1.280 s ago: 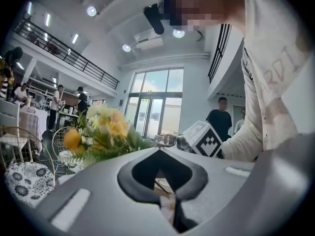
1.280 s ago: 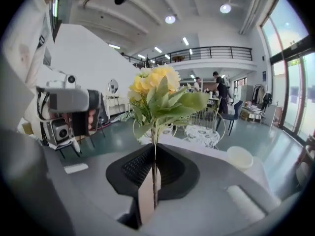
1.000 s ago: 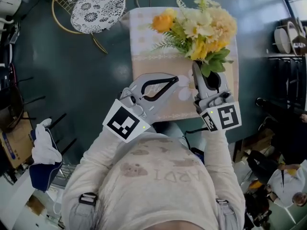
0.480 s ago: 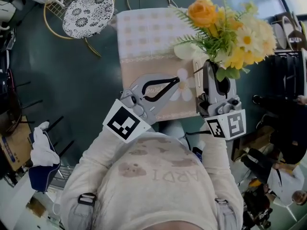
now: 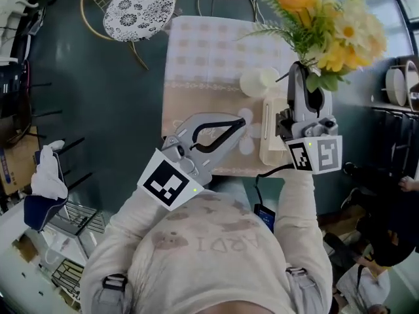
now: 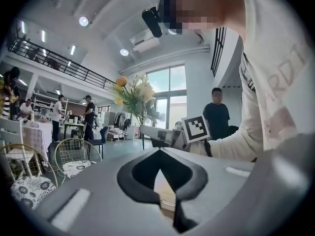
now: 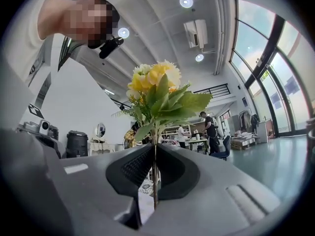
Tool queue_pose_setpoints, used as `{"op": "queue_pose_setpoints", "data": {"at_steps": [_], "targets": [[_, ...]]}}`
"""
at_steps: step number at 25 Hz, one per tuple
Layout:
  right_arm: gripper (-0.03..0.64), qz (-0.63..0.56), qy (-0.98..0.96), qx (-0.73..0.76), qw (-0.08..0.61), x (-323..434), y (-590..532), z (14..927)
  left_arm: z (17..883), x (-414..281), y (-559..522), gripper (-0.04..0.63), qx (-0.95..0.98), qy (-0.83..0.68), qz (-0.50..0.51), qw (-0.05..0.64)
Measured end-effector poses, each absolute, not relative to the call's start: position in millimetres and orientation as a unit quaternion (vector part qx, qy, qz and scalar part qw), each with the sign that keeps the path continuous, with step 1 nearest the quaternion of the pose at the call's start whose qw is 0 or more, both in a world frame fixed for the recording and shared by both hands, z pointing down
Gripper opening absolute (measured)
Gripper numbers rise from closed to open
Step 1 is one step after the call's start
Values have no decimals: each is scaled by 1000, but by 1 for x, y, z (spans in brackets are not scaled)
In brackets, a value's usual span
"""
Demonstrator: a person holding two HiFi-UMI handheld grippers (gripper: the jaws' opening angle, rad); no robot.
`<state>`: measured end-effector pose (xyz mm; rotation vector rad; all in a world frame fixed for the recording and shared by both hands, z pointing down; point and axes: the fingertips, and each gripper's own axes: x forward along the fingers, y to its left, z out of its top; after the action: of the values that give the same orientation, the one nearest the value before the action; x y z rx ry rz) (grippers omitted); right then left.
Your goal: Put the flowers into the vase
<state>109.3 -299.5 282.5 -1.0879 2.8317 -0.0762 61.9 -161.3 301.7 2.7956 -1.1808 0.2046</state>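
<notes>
A bouquet of yellow, orange and cream flowers (image 5: 327,25) stands upright over the table's right edge. My right gripper (image 5: 300,69) is shut on its stems. In the right gripper view the thin stem (image 7: 155,181) runs up between the closed jaws to the blooms (image 7: 157,95). A round white vase (image 5: 258,82) sits on the beige tablecloth (image 5: 209,51), just left of that gripper. My left gripper (image 5: 242,118) hovers over the table's near part, shut and holding nothing. The left gripper view shows the bouquet (image 6: 133,95) and the right gripper's marker cube (image 6: 196,128).
A long cream box-like object (image 5: 269,133) lies on the cloth between the two grippers. Two chairs with patterned cushions (image 5: 139,8) stand beyond the table. A rack with plates (image 5: 398,77) is at the right. People stand in the background of both gripper views.
The right gripper has lifted the bouquet and carried it rightward, off the middle of the table, uncovering the white vase. The left gripper has stayed shut in about the same place.
</notes>
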Motion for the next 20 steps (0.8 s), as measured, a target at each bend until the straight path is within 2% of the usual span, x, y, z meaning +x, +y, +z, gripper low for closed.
{"op": "queue_pose_setpoints", "data": {"at_steps": [12,18,20], "targets": [[54,-63,935,-350,15,111,-313,365,330,80,-170,0,903,-409,102,88],[55,-68,931,-358,5,115,-308,392,362,76,-189,1,892,-430,119,72],[55,-71,930,-360,4,114,-308,395,376,73,-202,37,888,-439,125,58]]}}
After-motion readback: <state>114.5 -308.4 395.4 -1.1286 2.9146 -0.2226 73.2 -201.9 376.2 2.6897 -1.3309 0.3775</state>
